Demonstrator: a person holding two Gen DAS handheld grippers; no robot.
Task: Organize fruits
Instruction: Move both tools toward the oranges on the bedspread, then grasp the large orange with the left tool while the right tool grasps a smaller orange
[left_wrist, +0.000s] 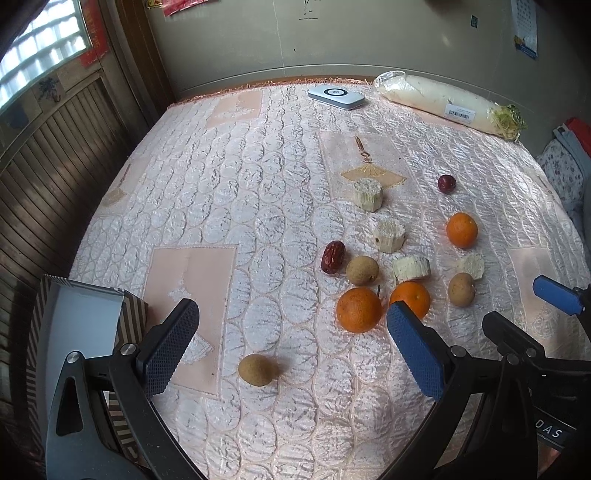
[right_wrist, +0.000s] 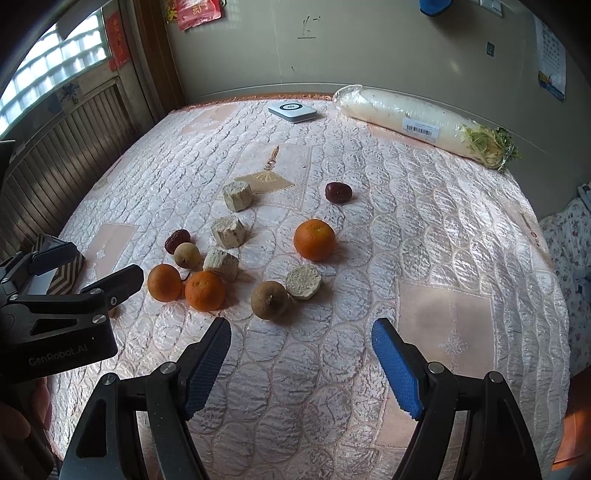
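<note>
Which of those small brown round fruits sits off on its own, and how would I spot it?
Start from the pink quilted cloth and find the cluster of fruit with the two touching oranges. Look toward the striped box at the near left corner: one longan lies alone there, between the left gripper's open fingers. Unlike the other brown fruits, nothing lies beside it.

Daylight is coming in through a glass-block window (right_wrist: 55, 59) on the left, sitting above dark wood paneling (left_wrist: 62, 155). A plain beige wall (right_wrist: 369, 55) is running behind the table, which is wearing a shiny pink quilted cloth (left_wrist: 240, 177). A calendar (right_wrist: 552, 70) is hanging at right.
</note>
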